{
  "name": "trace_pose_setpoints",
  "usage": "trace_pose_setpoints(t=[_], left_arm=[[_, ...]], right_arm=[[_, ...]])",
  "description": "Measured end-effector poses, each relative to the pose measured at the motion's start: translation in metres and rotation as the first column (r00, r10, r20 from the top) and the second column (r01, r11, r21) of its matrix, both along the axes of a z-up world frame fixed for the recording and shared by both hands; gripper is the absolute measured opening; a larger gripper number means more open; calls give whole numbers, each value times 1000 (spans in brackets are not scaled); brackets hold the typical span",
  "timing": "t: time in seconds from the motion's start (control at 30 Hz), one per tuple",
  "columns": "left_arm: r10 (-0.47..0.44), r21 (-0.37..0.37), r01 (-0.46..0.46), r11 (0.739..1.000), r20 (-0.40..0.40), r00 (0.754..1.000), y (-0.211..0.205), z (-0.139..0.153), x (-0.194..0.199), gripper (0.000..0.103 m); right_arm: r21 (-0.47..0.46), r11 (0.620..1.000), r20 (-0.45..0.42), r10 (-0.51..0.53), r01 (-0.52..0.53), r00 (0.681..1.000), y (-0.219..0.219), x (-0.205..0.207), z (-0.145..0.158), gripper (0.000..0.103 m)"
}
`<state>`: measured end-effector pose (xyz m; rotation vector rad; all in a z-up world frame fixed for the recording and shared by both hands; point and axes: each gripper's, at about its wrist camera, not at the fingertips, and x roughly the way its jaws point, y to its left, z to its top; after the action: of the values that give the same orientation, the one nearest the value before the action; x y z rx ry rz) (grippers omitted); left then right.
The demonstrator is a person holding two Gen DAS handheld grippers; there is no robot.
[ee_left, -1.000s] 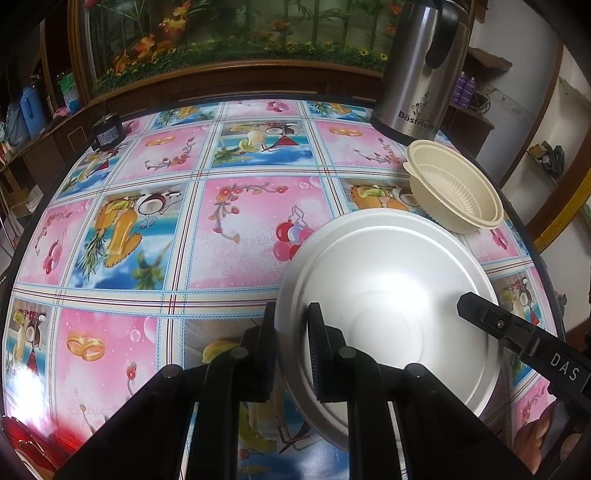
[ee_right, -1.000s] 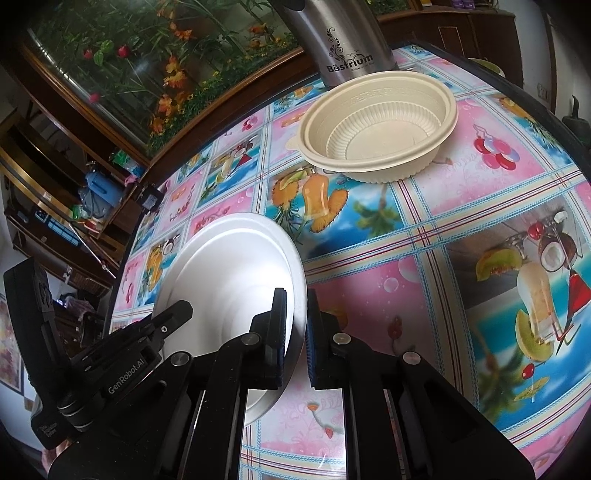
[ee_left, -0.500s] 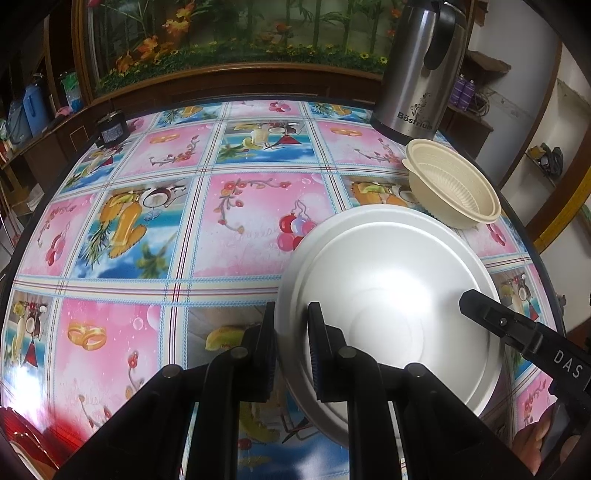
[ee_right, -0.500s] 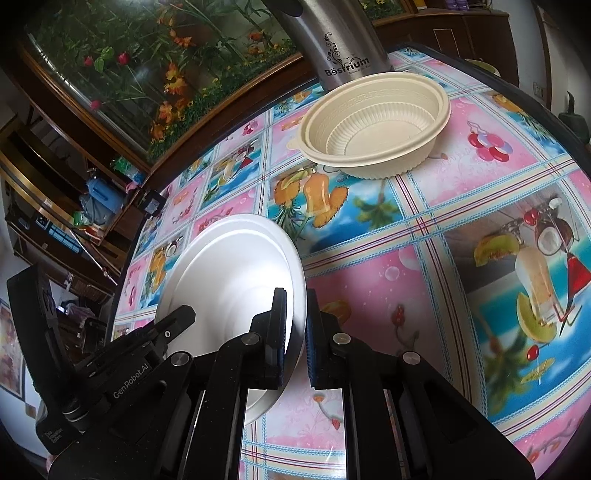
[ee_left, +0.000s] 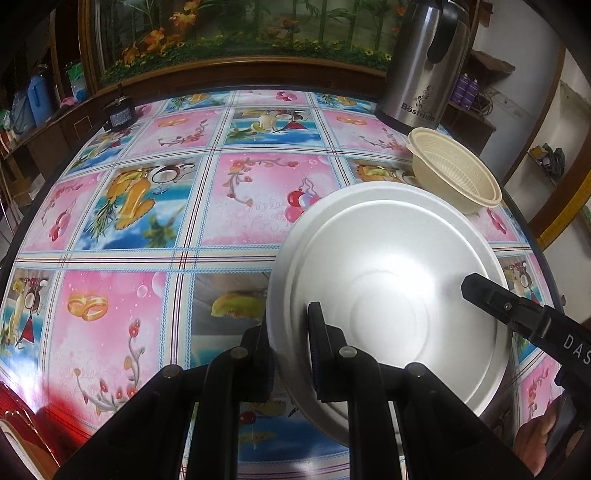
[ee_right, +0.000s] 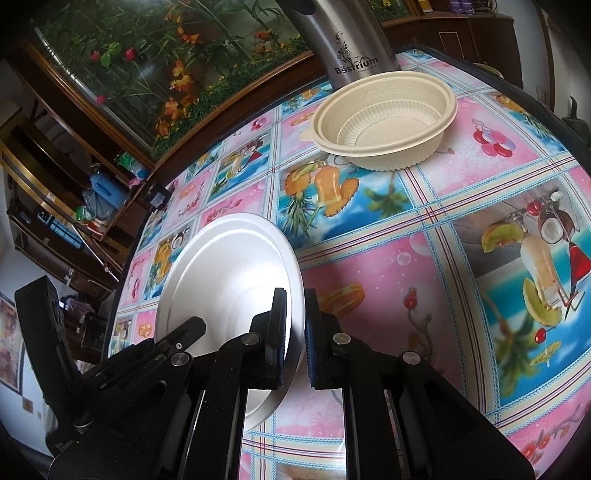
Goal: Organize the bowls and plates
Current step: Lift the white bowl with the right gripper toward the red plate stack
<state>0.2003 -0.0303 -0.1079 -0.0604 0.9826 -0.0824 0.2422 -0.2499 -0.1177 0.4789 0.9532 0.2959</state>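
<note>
A white round plate (ee_left: 391,280) hangs just over the patterned tablecloth, held from both sides. My left gripper (ee_left: 288,343) is shut on the plate's left rim. My right gripper (ee_right: 295,332) is shut on the opposite rim of the plate (ee_right: 229,273). In the left wrist view the right gripper (ee_left: 517,314) reaches in over the plate from the right. A beige ribbed bowl (ee_left: 454,177) stands upright just beyond the plate, near the table's far right; in the right wrist view the bowl (ee_right: 384,122) is empty.
A steel thermos jug (ee_left: 417,62) stands behind the bowl at the table's back edge. A small dark box (ee_left: 120,112) sits at the far left edge. A planter with flowers (ee_left: 229,33) runs behind the table. A hand (ee_left: 535,443) shows at the lower right.
Both grippers keep their hold on the plate. The plate has crept slightly toward the beige bowl, so its far rim now sits close under the bowl in the left wrist view.
</note>
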Motion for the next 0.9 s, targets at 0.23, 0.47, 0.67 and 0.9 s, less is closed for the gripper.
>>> trace_pose_setpoints(t=[0.23, 0.47, 0.67, 0.9], left_arm=[[18, 15, -18, 1000, 6, 1000, 4, 0, -10, 15], [30, 31, -30, 999, 5, 1000, 10, 0, -26, 15], [14, 59, -13, 998, -6, 1000, 12, 0, -45, 16], [-19, 61, 19, 998, -10, 1000, 10, 1, -73, 16]], right_arm=[[1, 1000, -2, 14, -14, 1000, 4, -3, 0, 8], [3, 1000, 0, 31, -31, 1000, 11, -13, -1, 8], [1, 999, -9, 40, -40, 999, 15, -25, -3, 8], [-22, 999, -17, 47, -47, 999, 11, -53, -2, 8]])
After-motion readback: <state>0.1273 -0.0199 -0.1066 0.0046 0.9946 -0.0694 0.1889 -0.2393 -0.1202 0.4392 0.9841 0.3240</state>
